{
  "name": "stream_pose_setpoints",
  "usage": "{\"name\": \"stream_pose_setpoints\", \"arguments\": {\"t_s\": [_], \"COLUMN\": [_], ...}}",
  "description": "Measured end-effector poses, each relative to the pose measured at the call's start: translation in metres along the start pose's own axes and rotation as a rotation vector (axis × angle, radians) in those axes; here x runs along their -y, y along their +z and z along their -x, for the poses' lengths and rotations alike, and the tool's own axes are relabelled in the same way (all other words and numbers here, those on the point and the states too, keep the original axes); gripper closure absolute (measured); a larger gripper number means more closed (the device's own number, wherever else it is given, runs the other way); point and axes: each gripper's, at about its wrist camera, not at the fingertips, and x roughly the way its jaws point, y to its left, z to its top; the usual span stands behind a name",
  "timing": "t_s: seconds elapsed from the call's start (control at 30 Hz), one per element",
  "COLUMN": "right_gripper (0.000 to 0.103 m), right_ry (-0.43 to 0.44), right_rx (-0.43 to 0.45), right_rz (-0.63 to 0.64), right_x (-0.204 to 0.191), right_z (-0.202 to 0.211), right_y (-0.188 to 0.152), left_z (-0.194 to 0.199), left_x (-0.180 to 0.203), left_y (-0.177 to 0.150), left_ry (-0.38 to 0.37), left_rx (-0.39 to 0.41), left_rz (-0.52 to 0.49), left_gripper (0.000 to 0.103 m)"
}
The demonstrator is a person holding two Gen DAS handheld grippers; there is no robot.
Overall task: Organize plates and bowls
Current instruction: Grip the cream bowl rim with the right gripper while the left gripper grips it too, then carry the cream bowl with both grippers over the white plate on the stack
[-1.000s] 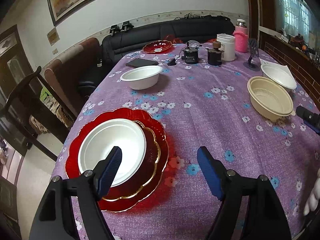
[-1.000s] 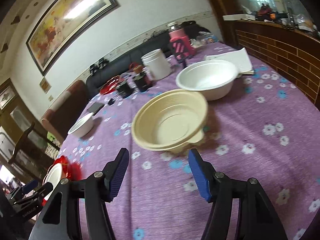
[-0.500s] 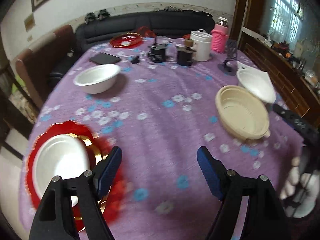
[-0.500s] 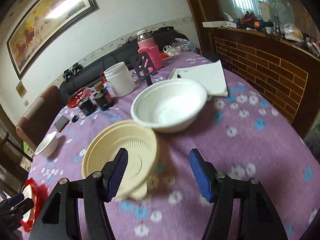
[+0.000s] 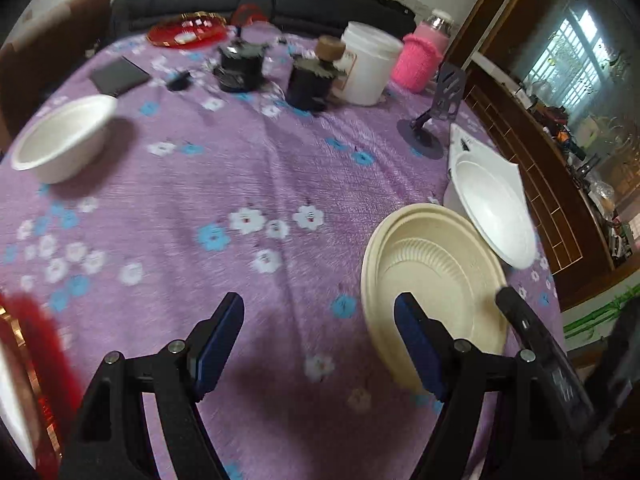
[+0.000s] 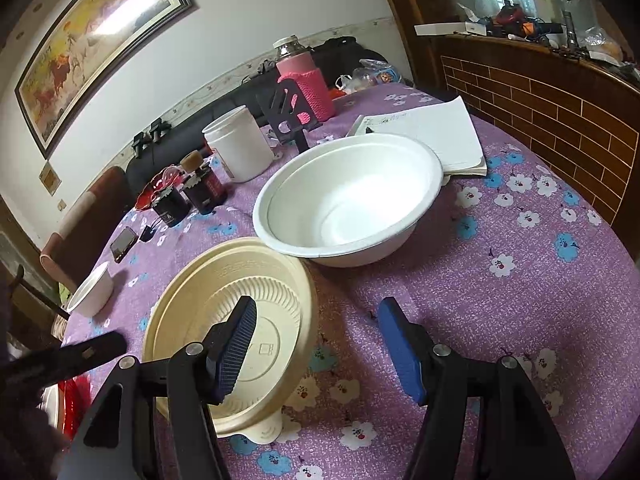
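cream bowl, right gripper astride rim (jaws apart)

left gripper | right gripper | black frames | blue ribbed pads | silver screws

Quick headcount of what's on the tabletop. White bowls: three, namely a big one by the notepad, a small one at the far left, and one sitting on the red plate at the edge of the left view, mostly cut off. Cream ribbed bowl: one. Red plates: two, one at the near left, blurred, and one by the sofa. White tub: one. Pink-sleeved flask: one. Dark jars: two (). Phone: one. Phone stand: one. Notepad: one.
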Motion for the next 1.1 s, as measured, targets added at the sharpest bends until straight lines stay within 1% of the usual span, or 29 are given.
{"name": "stream_pose_setpoints", "arguments": {"t_s": [0.1, 0.17, 0.27, 0.33, 0.4, 0.43, 0.47, 0.5, 0.53, 0.63, 0.7, 0.87, 0.93, 1.0, 1.1], "right_gripper": [0.037, 0.038, 0.042, 0.045, 0.051, 0.053, 0.056, 0.061, 0.063, 0.066, 0.069, 0.07, 0.074, 0.082, 0.084], "right_ry": [0.006, 0.009, 0.013, 0.011, 0.011, 0.012, 0.013, 0.015, 0.019, 0.029, 0.034, 0.047, 0.058, 0.077, 0.068], "right_rx": [-0.026, -0.05, -0.072, -0.08, -0.088, -0.091, -0.095, -0.097, -0.1, -0.107, -0.112, -0.12, -0.121, -0.122, -0.101], "right_rz": [-0.002, -0.003, -0.009, -0.008, -0.01, -0.011, -0.012, -0.014, -0.016, -0.023, -0.024, -0.016, -0.007, 0.012, 0.072], "right_x": [-0.002, -0.003, -0.003, -0.003, -0.003, -0.003, -0.002, -0.002, -0.002, -0.001, -0.001, -0.005, -0.007, -0.012, -0.023], "right_z": [-0.007, -0.013, -0.017, -0.02, -0.022, -0.023, -0.024, -0.025, -0.025, -0.027, -0.028, -0.029, -0.028, -0.027, -0.023], "right_y": [-0.001, -0.002, -0.003, -0.004, -0.005, -0.005, -0.005, -0.006, -0.005, -0.006, -0.007, -0.008, -0.009, -0.012, -0.016], "left_z": [-0.018, -0.03, -0.038, -0.042, -0.044, -0.044, -0.045, -0.046, -0.047, -0.047, -0.045, -0.039, -0.037, -0.035, -0.026], "left_x": [0.005, 0.008, 0.009, 0.013, 0.018, 0.02, 0.022, 0.024, 0.025, 0.028, 0.029, 0.031, 0.033, 0.033, 0.032], "left_y": [0.005, 0.008, 0.011, 0.011, 0.011, 0.01, 0.01, 0.01, 0.009, 0.006, 0.003, -0.004, -0.005, -0.007, -0.013], "left_ry": [-0.003, 0.01, 0.013, 0.017, 0.026, 0.033, 0.026, 0.009, 0.002, -0.002, -0.013, -0.014, -0.013, -0.015, 0.019], "left_rx": [-0.027, -0.043, -0.051, -0.054, -0.059, -0.052, -0.054, -0.066, -0.073, -0.075, -0.084, -0.08, -0.074, -0.072, -0.045], "left_rz": [-0.003, -0.008, -0.02, -0.038, -0.061, -0.072, -0.083, -0.09, -0.092, -0.103, -0.098, -0.11, -0.115, -0.118, -0.137], "left_gripper": [0.027, 0.027, 0.032, 0.042, 0.051, 0.059, 0.063, 0.072, 0.076, 0.08, 0.08, 0.08, 0.081, 0.083, 0.084]}}
